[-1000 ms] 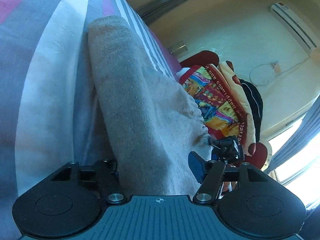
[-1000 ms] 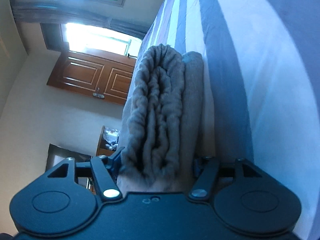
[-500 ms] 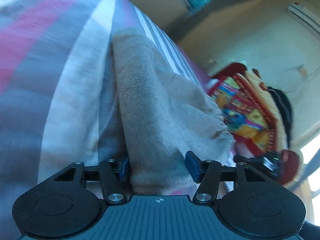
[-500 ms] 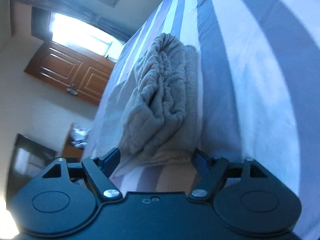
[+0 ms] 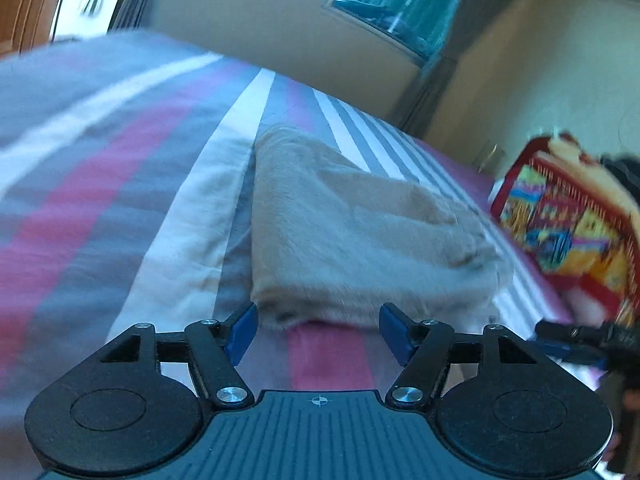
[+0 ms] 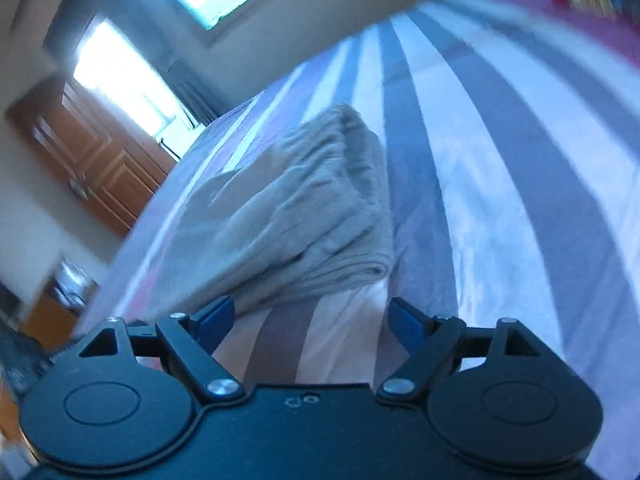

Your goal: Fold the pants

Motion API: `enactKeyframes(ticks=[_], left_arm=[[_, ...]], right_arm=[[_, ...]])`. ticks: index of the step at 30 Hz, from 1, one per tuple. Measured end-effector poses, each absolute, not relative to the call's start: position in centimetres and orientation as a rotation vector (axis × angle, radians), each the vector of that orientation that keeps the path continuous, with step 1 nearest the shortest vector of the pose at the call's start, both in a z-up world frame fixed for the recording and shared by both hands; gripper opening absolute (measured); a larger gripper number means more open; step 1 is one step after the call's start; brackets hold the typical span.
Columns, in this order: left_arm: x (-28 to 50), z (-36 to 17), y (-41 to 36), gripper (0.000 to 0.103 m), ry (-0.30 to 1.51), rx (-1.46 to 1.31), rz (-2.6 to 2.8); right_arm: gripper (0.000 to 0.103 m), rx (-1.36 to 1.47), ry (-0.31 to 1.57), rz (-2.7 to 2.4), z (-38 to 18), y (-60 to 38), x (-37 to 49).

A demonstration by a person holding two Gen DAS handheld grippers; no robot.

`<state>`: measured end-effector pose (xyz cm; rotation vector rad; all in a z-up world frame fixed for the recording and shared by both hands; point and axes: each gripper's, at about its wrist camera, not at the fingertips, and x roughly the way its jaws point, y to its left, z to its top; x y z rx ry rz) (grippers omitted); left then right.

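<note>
- On the striped bed [image 5: 132, 184], I have let go: the folded pants [image 5: 352, 232] now lie free.
- Left gripper [image 5: 318, 330] and right gripper [image 6: 308, 322] are opening, nothing between; folding looks finished.

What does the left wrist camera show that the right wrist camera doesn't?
Only the left wrist view shows the smooth top of the folded pants, the sheet's pink stripes, and the right hand-held gripper at the frame's right edge.

Only the right wrist view shows the wooden door and the pants' gathered, layered edge.

Both show the pants lying folded on the striped bedsheet, a colourful pillow at the bed's end, and blue pads opening with nothing between them, on the left hand-held gripper too.
</note>
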<state>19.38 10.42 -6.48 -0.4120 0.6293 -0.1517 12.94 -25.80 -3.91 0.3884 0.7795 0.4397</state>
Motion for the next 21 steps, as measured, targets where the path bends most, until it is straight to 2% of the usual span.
enactKeyframes(ticks=[3, 6, 8, 10, 11, 14, 21], left_arm=[[17.0, -5.3, 9.5, 0.078, 0.623, -0.358, -0.128], [14.2, -3.2, 8.5, 0.081, 0.601, -0.311, -0.113], [12.5, -1.7, 7.6, 0.087, 0.584, -0.276, -0.104], [10.3, -0.1, 6.8, 0.098, 0.561, -0.246, -0.086], [9.3, 0.6, 6.5, 0.099, 0.548, -0.236, -0.080], [6.2, 2.5, 5.8, 0.103, 0.504, -0.222, -0.069], [0.2, 5.9, 4.6, 0.103, 0.455, -0.203, -0.062]], right_arm=[[0.084, 0.300, 0.753, 0.440, -3.2, -24.3, 10.9], [0.084, 0.243, 0.738, 0.434, -2.8, -23.9, 8.9], [0.086, 0.206, 0.718, 0.434, -2.0, -23.3, 7.3], [0.090, 0.171, 0.684, 0.429, -0.7, -22.8, 5.4], [0.096, 0.153, 0.670, 0.421, 0.0, -22.8, 4.2], [0.102, 0.119, 0.632, 0.418, 1.6, -22.1, 1.4], [0.103, 0.093, 0.560, 0.387, 4.3, -21.4, -5.0]])
